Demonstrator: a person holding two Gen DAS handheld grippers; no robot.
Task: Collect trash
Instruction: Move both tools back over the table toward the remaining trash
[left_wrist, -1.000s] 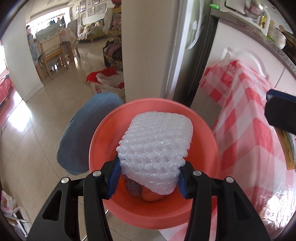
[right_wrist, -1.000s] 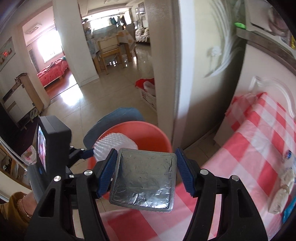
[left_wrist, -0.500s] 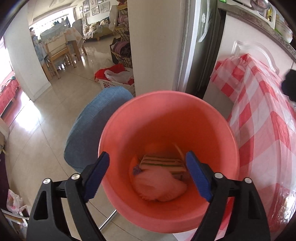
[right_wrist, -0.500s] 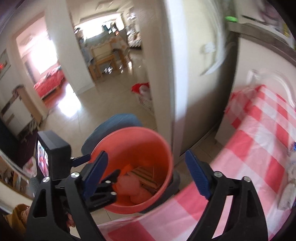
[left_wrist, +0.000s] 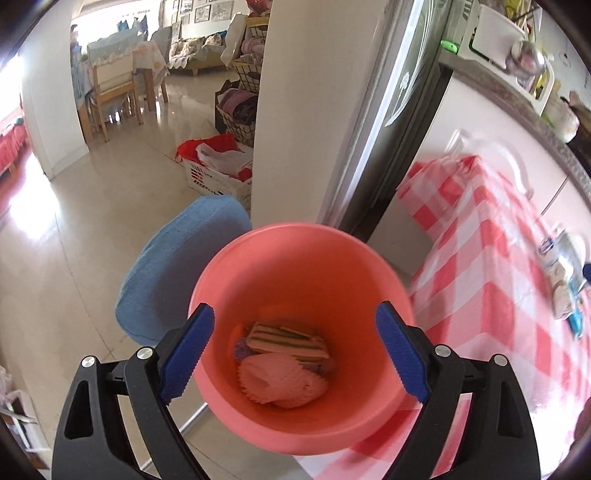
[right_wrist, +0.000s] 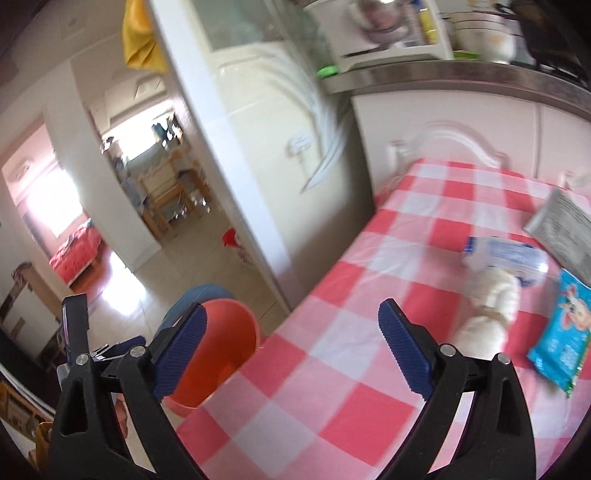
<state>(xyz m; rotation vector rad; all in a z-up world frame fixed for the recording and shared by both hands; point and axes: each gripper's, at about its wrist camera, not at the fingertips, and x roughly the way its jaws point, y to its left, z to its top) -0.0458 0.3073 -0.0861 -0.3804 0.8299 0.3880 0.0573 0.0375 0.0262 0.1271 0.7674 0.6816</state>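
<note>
Directly below wide left tool (left_wrist: 293, 354): bucket (left_wrist: 258, 258); right tool (right_wrist: 291, 350) wide over tablecloth (right_wrist: 369, 295).

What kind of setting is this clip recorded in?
Most likely a lived-in home, at the kitchen's edge: a checked tablecloth covers a table beside a steel counter with dishes, and a doorway opens onto a tiled room with wooden chairs. A trash bucket stands alongside.

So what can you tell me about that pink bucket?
The pink bucket looks like smooth plastic, round and open-topped, standing upright off the edge of the checked table beside a blue chair. At its bottom lie a white foam net and a striped packet. The open left claw hovers above it without touching.
</note>
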